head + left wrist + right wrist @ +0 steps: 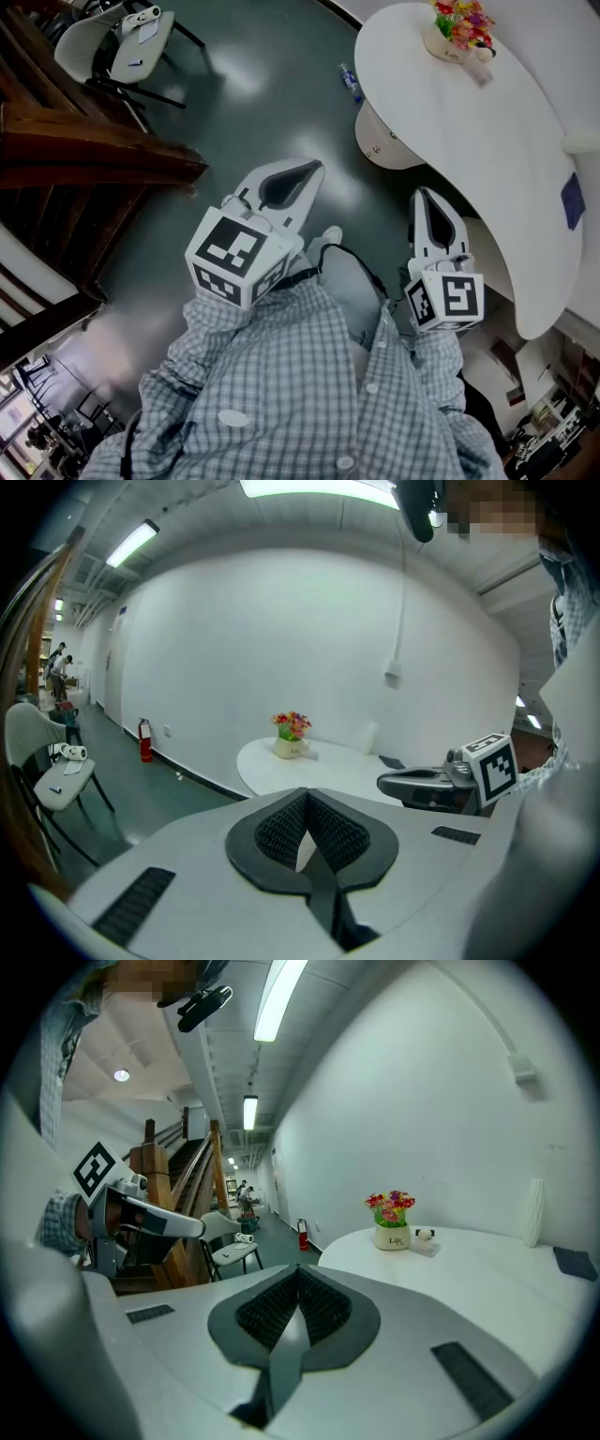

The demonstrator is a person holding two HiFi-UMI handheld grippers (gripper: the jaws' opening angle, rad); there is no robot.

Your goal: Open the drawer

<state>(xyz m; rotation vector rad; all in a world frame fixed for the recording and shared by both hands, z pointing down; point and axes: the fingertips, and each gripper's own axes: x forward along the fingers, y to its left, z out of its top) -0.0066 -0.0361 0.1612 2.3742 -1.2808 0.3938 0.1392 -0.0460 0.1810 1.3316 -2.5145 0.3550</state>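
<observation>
No drawer shows in any view. In the head view my left gripper point(302, 174) and right gripper point(427, 199) are held side by side in front of the person's checked shirt, over the dark green floor. Both point forward and a little down. The left gripper point(307, 834) has its jaws together with nothing between them. The right gripper point(298, 1312) is likewise shut and empty. Each gripper view also catches the other gripper from the side: the right gripper point(417, 785) and the left gripper point(155, 1221).
A white round table point(487, 141) stands at the right with a flower pot point(455, 28) on it. A wooden staircase point(84, 155) rises at the left, and a white chair point(122, 47) stands beyond it. A bottle point(350, 82) lies on the floor. A fire extinguisher point(145, 740) stands by the far wall.
</observation>
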